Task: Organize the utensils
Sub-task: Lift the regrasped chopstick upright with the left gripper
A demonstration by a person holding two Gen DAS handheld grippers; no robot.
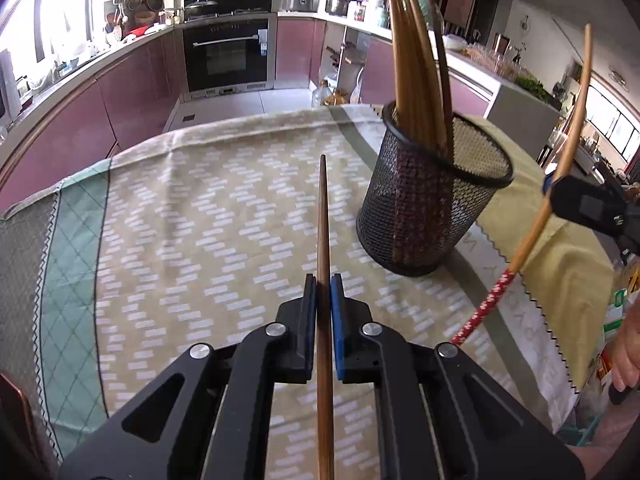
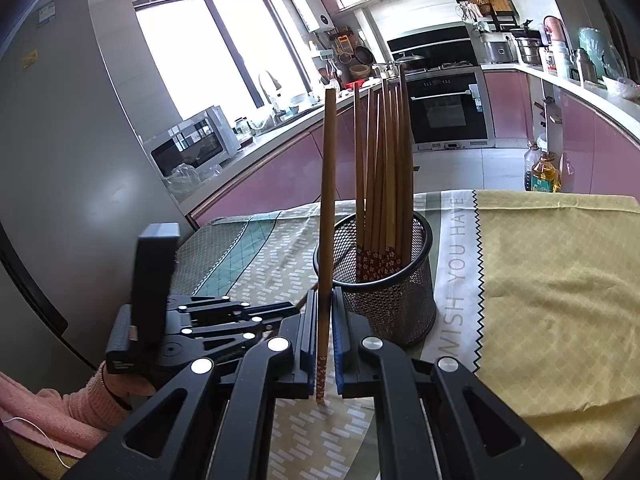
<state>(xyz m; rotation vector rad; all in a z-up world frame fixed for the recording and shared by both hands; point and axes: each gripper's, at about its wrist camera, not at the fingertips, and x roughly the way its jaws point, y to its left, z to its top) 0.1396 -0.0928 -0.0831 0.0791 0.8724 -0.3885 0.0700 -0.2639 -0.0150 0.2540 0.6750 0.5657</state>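
A black mesh cup (image 1: 432, 196) stands on the patterned tablecloth (image 1: 200, 220) and holds several wooden chopsticks (image 1: 416, 64). My left gripper (image 1: 324, 284) is shut on a brown chopstick (image 1: 323, 216) that points forward, level over the cloth, left of the cup. My right gripper (image 2: 325, 300) is shut on a chopstick with a red flowered end (image 2: 328, 208), held upright just left of the cup (image 2: 384, 280). The right gripper (image 1: 556, 196) also shows at the right edge of the left wrist view, holding its chopstick (image 1: 560, 168). The left gripper (image 2: 240, 316) shows low left in the right wrist view.
A yellow cloth (image 2: 552, 280) covers the right part of the table. Purple kitchen cabinets (image 1: 80, 120) and an oven (image 1: 228, 52) lie beyond the table's far edge. A fridge (image 2: 52, 160) stands at the left. Oil bottles (image 2: 544, 172) sit on the floor.
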